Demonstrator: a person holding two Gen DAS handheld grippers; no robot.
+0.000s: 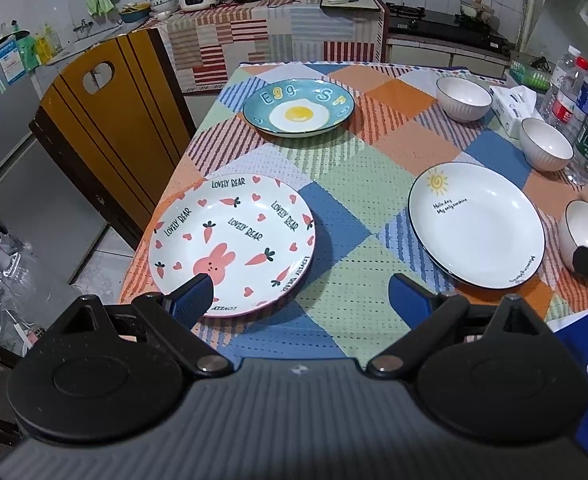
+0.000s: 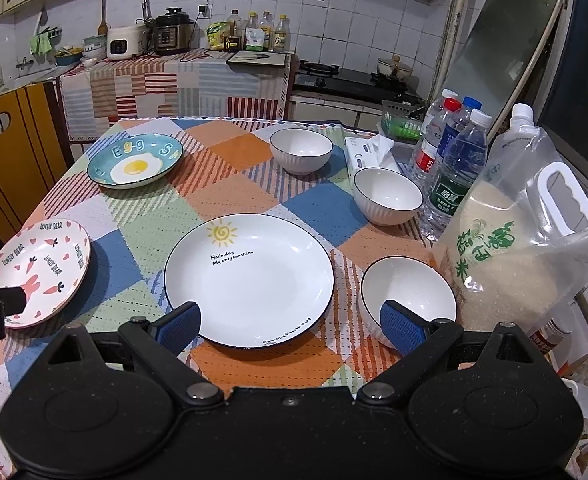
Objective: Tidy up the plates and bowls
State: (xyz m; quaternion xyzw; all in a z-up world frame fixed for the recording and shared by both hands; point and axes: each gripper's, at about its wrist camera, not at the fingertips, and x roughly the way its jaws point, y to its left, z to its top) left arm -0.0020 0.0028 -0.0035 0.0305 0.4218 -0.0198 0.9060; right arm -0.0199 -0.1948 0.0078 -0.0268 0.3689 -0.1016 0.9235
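A: What sits on the table point(image 2: 230, 152), biggest first?

B: Three plates. The sun plate point(image 2: 250, 276) is the landmark; the rabbit plate point(image 1: 230, 240) lies well to its left, the egg plate point(image 1: 298, 108) beyond it to the left. Then three white bowls: the near bowl point(image 2: 410, 292) just right of the sun plate, the middle bowl point(image 2: 388, 194) and far bowl point(image 2: 300, 150) beyond it.

A: Do the views differ?

B: Only the right wrist view shows the rice bag point(image 2: 506, 248), right of the sun plate. Four water bottles point(image 2: 454, 168) and a tissue pack point(image 2: 368, 152) crowd the bowls.

A: The jaws?

B: The left gripper point(image 1: 298, 292) hovers beside the rabbit plate, jaws wide apart, empty. The right gripper point(image 2: 294, 324) hangs over the sun plate's near rim, jaws equally spread, empty.
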